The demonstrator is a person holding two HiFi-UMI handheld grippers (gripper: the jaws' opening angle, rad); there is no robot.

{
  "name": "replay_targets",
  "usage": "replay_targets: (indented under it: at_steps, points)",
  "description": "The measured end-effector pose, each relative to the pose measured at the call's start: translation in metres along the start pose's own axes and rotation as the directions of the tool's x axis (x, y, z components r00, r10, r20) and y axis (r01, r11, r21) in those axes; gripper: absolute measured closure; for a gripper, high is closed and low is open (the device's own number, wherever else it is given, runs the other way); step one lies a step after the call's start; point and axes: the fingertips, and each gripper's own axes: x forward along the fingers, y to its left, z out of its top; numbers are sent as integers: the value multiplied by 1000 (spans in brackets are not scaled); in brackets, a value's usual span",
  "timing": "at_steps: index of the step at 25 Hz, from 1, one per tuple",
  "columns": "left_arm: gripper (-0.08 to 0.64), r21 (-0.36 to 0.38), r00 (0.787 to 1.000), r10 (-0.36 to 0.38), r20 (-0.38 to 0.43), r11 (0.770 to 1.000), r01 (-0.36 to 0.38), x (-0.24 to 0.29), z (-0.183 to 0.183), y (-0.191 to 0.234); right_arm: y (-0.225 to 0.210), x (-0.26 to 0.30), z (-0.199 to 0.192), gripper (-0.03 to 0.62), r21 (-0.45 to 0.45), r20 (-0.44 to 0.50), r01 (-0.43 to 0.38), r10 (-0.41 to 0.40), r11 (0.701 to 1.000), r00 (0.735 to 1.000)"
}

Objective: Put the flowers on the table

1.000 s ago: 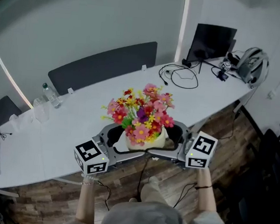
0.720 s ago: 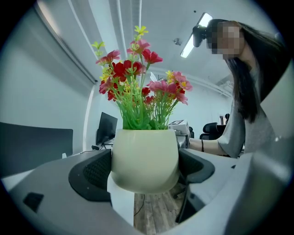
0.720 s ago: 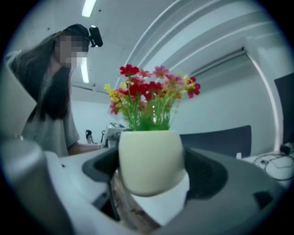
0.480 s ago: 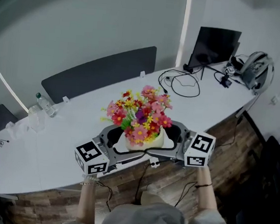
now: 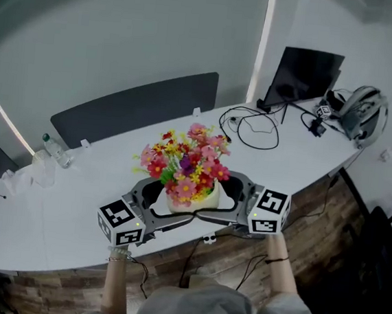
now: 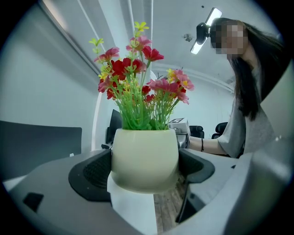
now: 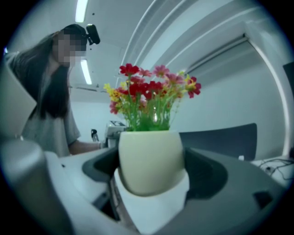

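The flowers [image 5: 185, 162] stand in a cream pot [image 5: 193, 199], which is held off the tabletop [image 5: 96, 191] at its near edge, about midway along its length. The left hand-held gripper [image 5: 158, 203] is clamped on the pot from the left, with a dark pad pressed against each flank. The right hand-held gripper [image 5: 234, 201] is clamped on it from the right in the same way. Under the pot, the left gripper view shows wooden floor [image 6: 167, 204], so the base rests on nothing. The pot sits upright and the stems rise straight. Open white surface runs from just beyond the pot to the far edge, and left as far as a water bottle [image 5: 53, 149] near the far rim. Far right of the pot, looped black cables [image 5: 251, 124] lie on the tabletop. Beyond them stands a dark monitor [image 5: 307, 74], with a headset [image 5: 360, 110] at the right end. A dark chair back [image 5: 139, 106] stands along the far edge.
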Motion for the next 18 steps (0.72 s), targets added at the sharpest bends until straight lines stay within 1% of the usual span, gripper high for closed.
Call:
replay_targets:
  at_steps: [14,18]
  points:
    - [112,35,998,61,-2,998,-61,46,2,31,-53,-18,-1,146,-52,-31,-59,58,997,998]
    - [112,32,997,74,-21,997,-73,49,-1,42,-63,-13,-4,146,-37,-30,-74,72,997,997]
